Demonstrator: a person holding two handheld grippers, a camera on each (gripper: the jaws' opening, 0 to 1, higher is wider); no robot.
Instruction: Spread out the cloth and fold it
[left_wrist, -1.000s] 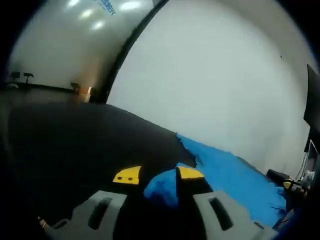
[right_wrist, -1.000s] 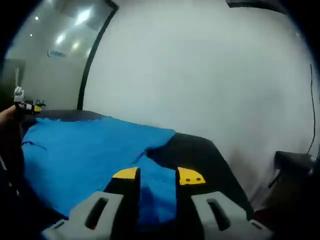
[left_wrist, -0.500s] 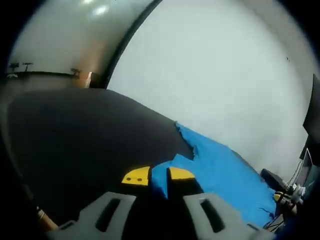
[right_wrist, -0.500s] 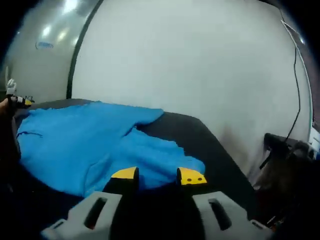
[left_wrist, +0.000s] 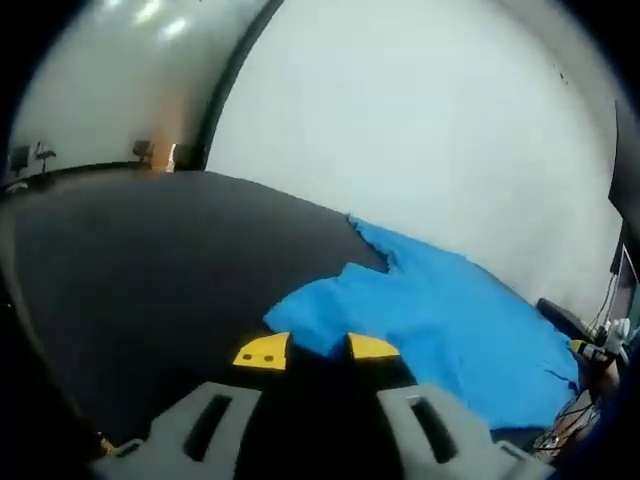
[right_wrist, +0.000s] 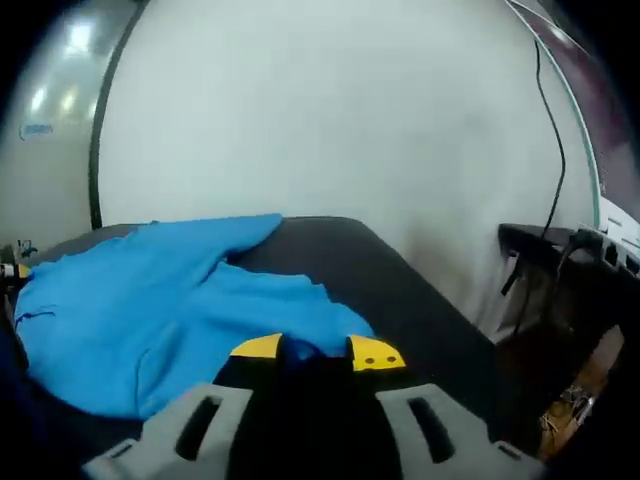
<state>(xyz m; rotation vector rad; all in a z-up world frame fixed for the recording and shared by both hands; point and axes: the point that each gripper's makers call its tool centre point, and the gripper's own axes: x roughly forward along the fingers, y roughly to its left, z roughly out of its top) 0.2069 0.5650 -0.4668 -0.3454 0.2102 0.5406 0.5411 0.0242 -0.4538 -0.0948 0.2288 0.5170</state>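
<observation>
Cloth (left_wrist: 440, 310) blue, rumpled on dark table (left_wrist: 150, 260), white wall (right_wrist: 320, 110) far, cables (right_wrist: 550, 130) right, left gripper (left_wrist: 317, 348) and right gripper (right_wrist: 318, 349) narrow, each pinching a near cloth edge.

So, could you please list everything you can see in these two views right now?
cloth: one, blue, spread rumpled on the table, with near corners folded over by the grippers
table: one, black, under the cloth
wall: one, white, behind the table
cable: one, dark, hanging down the wall at right in the right gripper view
left gripper: one, grey with yellow tips, low over the table at the cloth's edge
right gripper: one, grey with yellow tips, at the cloth's near edge; grip cannot be told
</observation>
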